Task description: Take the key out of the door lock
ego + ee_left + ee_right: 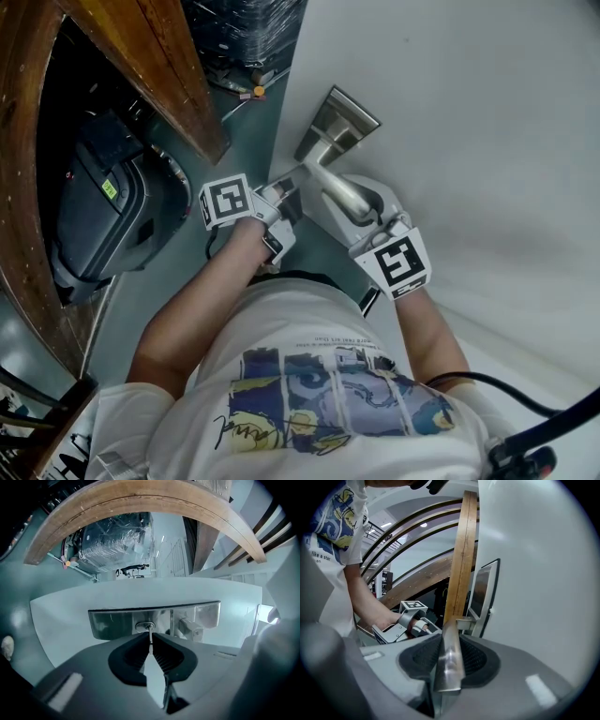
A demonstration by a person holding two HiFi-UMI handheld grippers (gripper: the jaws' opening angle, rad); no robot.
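A white door carries a brushed-metal lock plate with a lever handle. My left gripper is at the door's edge beside the lever. In the left gripper view its jaws are shut on the flat silver key, whose thin blade runs into the lock cylinder on the plate. My right gripper is on the lever's free end. In the right gripper view its ribbed pads clamp the metal lever from both sides, and the left gripper shows behind.
A curved wooden frame stands left of the door, with a dark bulky machine behind it. A plastic-wrapped load lies farther off on the grey-green floor. A black cable hangs at my lower right.
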